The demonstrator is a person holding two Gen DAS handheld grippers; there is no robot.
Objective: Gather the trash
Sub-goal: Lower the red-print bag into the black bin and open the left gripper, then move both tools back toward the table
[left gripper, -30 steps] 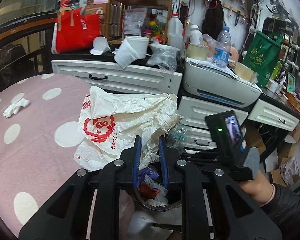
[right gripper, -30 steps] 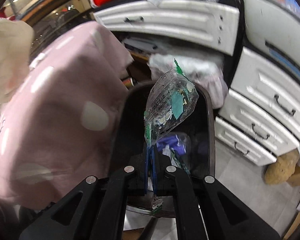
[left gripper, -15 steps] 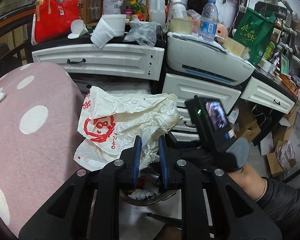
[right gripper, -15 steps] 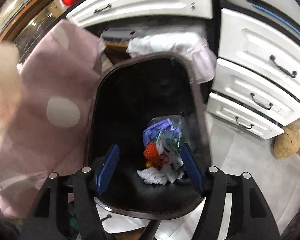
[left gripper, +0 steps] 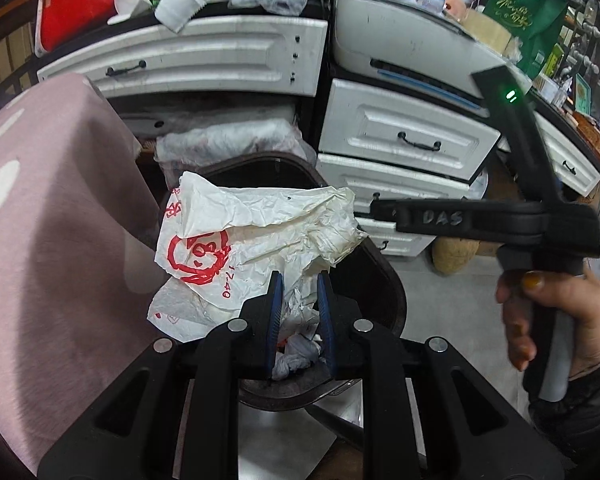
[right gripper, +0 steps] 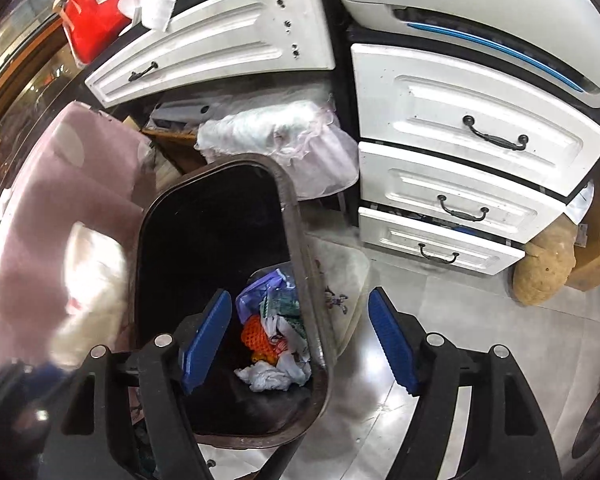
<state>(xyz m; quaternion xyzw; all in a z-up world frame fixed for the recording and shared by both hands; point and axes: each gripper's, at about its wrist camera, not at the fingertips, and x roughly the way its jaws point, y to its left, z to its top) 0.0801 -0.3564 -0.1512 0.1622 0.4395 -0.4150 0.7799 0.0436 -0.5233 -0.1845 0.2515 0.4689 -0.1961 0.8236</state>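
Left wrist view: left gripper (left gripper: 298,312), jaws clamped on crumpled paper bag (left gripper: 256,236), held above bin (left gripper: 384,280). Step: drop-off; next move calls for releasing over the opening. Bin interior mostly hidden.

Right wrist view: right gripper (right gripper: 300,340), jaws wide apart, empty, over bin (right gripper: 300,240); trash pile (right gripper: 272,340) inside. Paper bag blurred at left.

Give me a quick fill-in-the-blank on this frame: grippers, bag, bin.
1. The left gripper is shut on the crumpled white ____ with red print.
2. The right gripper is ____ and holds nothing.
3. The bag hangs above the dark ____, not yet inside it.
4. In the bin, the trash lies at the ____.

Missing words: bag; open; bin; bottom
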